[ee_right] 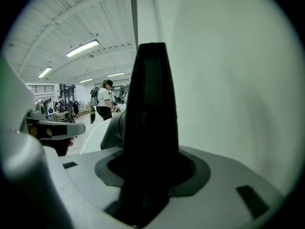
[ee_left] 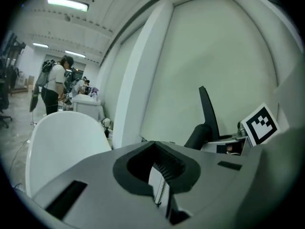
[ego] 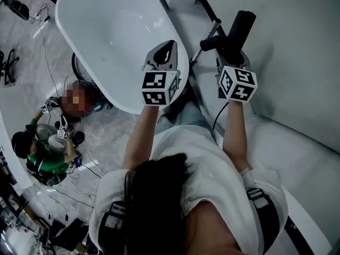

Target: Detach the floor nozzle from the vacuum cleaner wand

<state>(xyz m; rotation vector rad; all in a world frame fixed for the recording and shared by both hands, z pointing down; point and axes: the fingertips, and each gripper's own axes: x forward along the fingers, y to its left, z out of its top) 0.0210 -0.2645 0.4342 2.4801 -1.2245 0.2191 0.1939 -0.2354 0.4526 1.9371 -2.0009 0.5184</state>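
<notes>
Head view: the person holds 2 grippers out ahead, cubes side by side.

Left gripper (ego: 166, 52) (ee_left: 159, 187): jaws closed together, pads meeting, nothing between them. It sits over the near right rim of a white oval tub (ego: 106, 31) (ee_left: 62, 142), which fills the far left of the scene.

Right gripper (ego: 231, 51) (ee_right: 147, 175): jaws set partly wide and clamped on the black vacuum part (ego: 241, 25) (ee_right: 150, 109) (ee_left: 206, 113). This part rises tapered from between the jaws, at the far right of the scene, close to a pale wall (ego: 297, 47). A slim wand rod (ego: 206, 39) runs slantwise just left of the black part, between the 2 grippers. Which piece is the floor nozzle cannot be told.

Near left on the grey floor, 1 person in green (ego: 48, 150) crouches among loose cables (ego: 45, 57). Both gripper views show 1 standing person (ee_left: 55, 87) (ee_right: 105, 101) far off in the hall.
</notes>
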